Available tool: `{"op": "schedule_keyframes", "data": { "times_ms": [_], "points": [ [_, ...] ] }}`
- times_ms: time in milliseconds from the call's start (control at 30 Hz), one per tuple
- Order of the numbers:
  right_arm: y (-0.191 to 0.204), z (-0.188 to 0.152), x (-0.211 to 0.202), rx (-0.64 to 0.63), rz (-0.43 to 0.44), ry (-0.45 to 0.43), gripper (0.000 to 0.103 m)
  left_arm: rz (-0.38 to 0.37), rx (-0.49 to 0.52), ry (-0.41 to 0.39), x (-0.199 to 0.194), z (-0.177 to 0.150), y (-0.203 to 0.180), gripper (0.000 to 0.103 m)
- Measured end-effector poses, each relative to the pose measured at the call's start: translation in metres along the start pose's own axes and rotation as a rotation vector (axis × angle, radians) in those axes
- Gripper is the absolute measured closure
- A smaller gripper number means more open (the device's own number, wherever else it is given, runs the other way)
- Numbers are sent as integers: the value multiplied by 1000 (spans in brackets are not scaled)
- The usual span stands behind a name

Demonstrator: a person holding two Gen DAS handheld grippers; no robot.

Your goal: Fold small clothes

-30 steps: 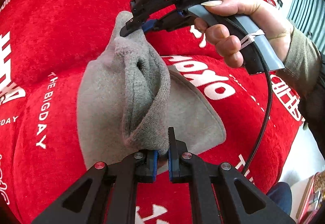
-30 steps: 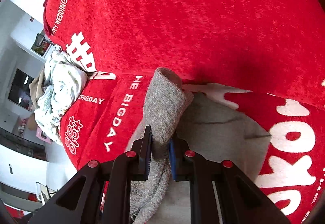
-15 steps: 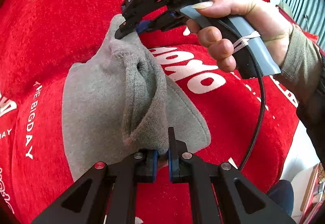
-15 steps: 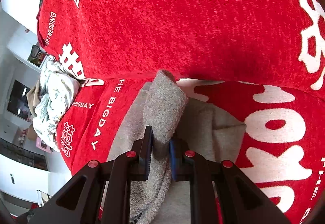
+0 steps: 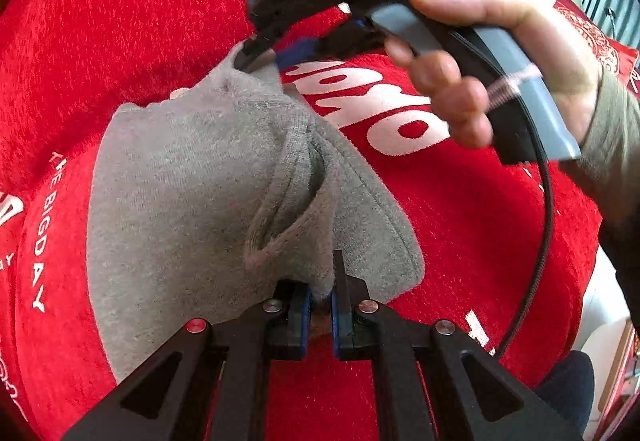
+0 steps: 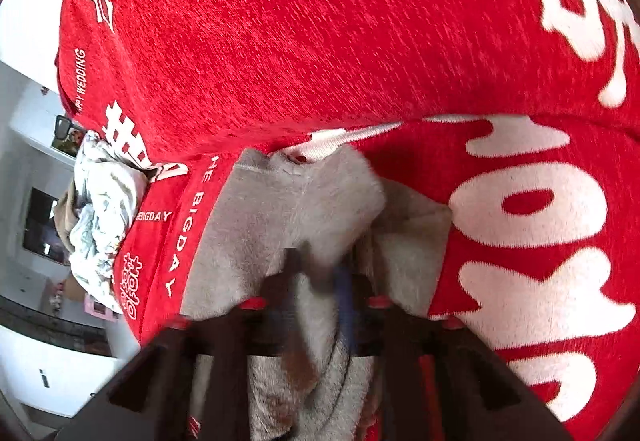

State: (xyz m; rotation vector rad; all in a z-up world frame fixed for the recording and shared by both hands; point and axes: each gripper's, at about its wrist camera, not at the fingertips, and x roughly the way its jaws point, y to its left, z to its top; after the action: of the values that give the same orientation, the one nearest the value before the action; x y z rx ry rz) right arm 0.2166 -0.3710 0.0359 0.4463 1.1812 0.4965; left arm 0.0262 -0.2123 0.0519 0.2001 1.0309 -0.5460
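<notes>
A small grey knit garment (image 5: 180, 185) lies on a red plush cover (image 5: 120, 21) with white lettering. My left gripper (image 5: 320, 293) is shut on the garment's near folded edge, low over the cover. My right gripper (image 5: 264, 53), held by a hand, pinches the far edge of the same garment. In the right wrist view the grey garment (image 6: 304, 209) spreads ahead of the blurred right gripper (image 6: 320, 273), whose jaws stand close together on the cloth.
The red cover (image 6: 320, 33) fills most of both views, its back rising behind the garment. A crumpled white patterned cloth (image 6: 100, 209) lies at the cover's left end. A black cable (image 5: 544, 225) hangs from the right gripper's handle.
Both grippers have carried the folded-up flap leftward and down, so the garment now lies flatter and wider. The right gripper moved fast and is blurred.
</notes>
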Motion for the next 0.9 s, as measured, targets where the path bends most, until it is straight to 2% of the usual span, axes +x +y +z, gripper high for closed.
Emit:
{"op": "schedule_keyframes", "data": {
  "times_ms": [33,100,167,233,267,300,333,400,433,500,600,767,900],
  "points": [
    [-1,-4,-1,-5,-11,-9,24,-3,-3,1,0,0,0,95],
    [1,-9,0,-6,-1,-20,23,-12,-11,4,2,1,2,95],
    [0,-13,0,10,48,-23,30,-18,-25,6,3,2,3,95],
    [0,-14,7,16,16,-16,30,-15,-26,6,4,2,2,95],
    [-2,-15,14,32,-15,-6,35,-13,-25,6,4,2,2,95],
    [-4,-14,20,45,-25,2,49,-11,-25,6,4,2,2,95],
    [-3,-14,25,42,-44,9,75,-10,-26,4,3,2,2,95],
    [0,-13,22,5,-81,-12,85,-12,-28,-8,-5,5,0,95],
    [6,-13,16,-30,-88,-36,94,-13,-25,-20,-10,6,-1,95],
    [15,-11,2,-77,-83,-73,94,-12,-8,-54,-22,11,-6,95],
    [16,-6,-10,-90,-83,-103,94,-17,4,-53,-21,16,-12,95],
    [-6,-8,9,-41,-128,-58,94,-31,-15,8,5,9,-14,95],
    [-16,-13,15,-21,-120,-66,94,-59,-29,7,7,7,-14,95]
  ]
}}
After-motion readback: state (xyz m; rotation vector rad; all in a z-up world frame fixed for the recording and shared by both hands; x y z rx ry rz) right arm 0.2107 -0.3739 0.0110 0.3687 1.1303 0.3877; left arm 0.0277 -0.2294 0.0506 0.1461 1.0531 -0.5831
